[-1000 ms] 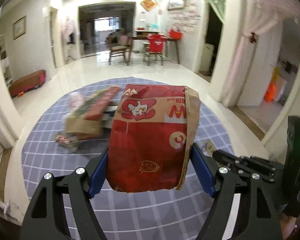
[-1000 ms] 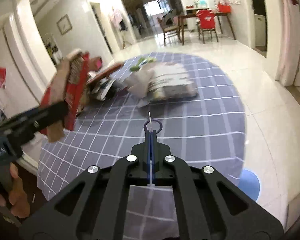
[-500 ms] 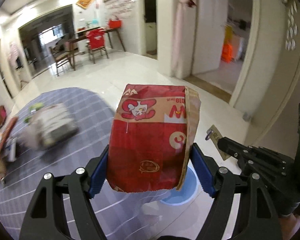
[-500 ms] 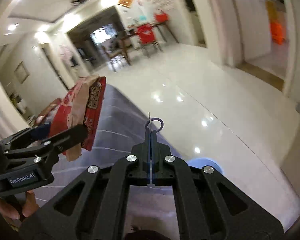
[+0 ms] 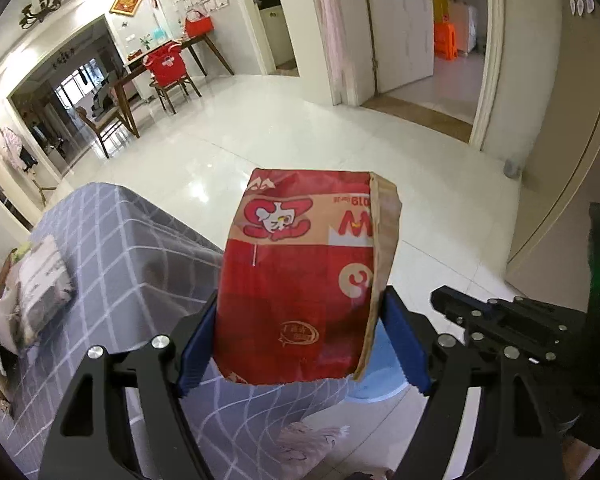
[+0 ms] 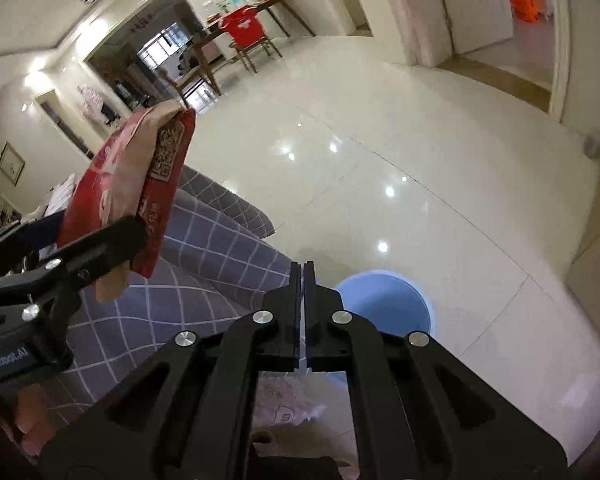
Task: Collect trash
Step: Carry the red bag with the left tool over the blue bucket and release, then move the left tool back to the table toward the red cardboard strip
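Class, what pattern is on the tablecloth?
Grey tablecloth with a white grid check; clearest in the right wrist view.

red paper bag (image 5: 300, 284) | crumpled, upright, held aloft | blue bin (image 6: 384, 304) | open, on floor

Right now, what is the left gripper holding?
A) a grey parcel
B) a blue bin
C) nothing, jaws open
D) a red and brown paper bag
D: the left gripper has its blue pads pressed on both sides of the red and brown paper bag, lifted clear of the checked cloth.
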The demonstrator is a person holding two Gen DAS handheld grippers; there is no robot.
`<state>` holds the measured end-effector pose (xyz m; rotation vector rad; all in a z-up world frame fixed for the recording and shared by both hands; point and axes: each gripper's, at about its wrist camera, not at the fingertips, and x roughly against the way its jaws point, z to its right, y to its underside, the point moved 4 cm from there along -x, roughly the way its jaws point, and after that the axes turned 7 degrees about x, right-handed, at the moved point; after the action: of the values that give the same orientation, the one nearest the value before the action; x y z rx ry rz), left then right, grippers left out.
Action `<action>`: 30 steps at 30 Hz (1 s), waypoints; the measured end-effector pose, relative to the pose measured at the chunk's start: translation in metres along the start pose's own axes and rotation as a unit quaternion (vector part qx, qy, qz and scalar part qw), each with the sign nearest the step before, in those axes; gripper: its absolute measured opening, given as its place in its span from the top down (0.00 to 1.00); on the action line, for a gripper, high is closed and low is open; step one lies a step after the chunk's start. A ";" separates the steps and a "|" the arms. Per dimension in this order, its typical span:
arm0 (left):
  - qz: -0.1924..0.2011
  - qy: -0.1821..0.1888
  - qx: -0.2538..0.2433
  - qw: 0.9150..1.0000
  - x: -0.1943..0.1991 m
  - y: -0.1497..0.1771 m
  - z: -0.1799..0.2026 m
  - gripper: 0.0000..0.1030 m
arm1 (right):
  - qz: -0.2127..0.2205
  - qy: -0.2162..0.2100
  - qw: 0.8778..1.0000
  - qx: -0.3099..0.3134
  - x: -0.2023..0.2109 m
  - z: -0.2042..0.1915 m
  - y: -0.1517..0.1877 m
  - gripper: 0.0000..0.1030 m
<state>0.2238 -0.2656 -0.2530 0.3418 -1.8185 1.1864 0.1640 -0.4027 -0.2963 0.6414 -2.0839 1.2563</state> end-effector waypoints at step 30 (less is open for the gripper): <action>-0.030 0.022 0.013 0.999 -0.016 -0.008 0.039 0.20 | 0.088 0.040 0.993 -0.062 0.076 0.043 -0.003 0.43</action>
<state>0.2170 -0.3061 -0.2660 0.3809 -1.7440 1.1682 0.1029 -0.4497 -0.2556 0.3536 -2.1699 1.2130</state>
